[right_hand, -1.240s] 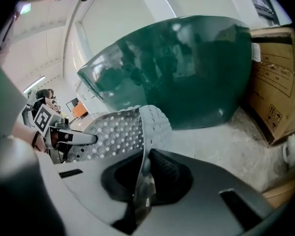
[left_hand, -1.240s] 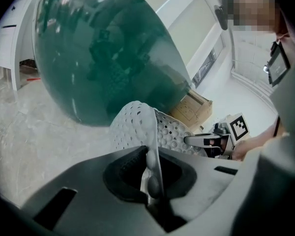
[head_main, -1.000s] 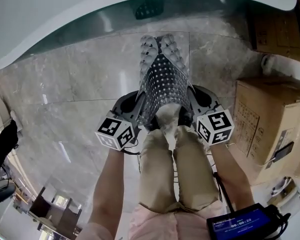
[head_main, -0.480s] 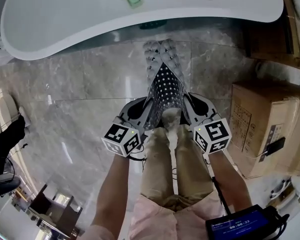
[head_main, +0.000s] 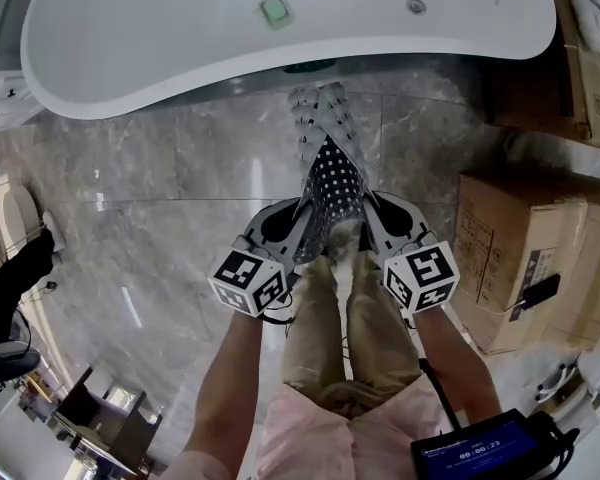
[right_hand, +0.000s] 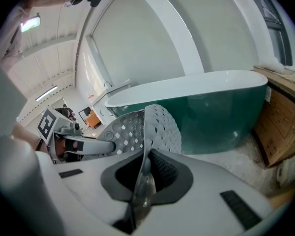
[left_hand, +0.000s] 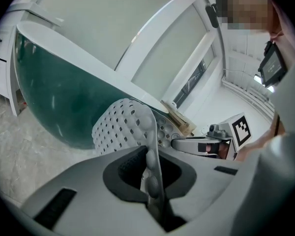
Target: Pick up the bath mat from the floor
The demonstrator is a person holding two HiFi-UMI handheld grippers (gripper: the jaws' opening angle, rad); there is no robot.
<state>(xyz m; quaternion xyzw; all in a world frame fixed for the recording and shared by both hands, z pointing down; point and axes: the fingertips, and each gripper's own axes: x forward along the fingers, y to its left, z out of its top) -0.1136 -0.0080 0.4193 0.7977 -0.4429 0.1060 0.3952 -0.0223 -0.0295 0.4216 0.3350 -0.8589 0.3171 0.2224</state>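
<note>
The bath mat (head_main: pixel 330 163) is a grey perforated rubber sheet that hangs folded between my two grippers, above the marble floor. My left gripper (head_main: pixel 298 230) is shut on the mat's left edge, and my right gripper (head_main: pixel 368 226) is shut on its right edge. In the left gripper view the mat (left_hand: pixel 123 127) rises out of the shut jaws and curls over to the left. The right gripper view shows the mat (right_hand: pixel 155 129) pinched the same way, with the other gripper behind it at left. The mat's far end droops toward the tub.
A white bathtub (head_main: pixel 180 48) with a dark green outer wall (left_hand: pixel 59 107) curves across the far side. Cardboard boxes (head_main: pixel 525 258) stand at the right, close to my right arm. The person's legs (head_main: pixel 350 328) are directly below the grippers. Marble floor (head_main: pixel 150 188) spreads to the left.
Both grippers have risen with the mat held between them, and the mat has come further off the floor. More of the tub's rim shows at the top of the head view.
</note>
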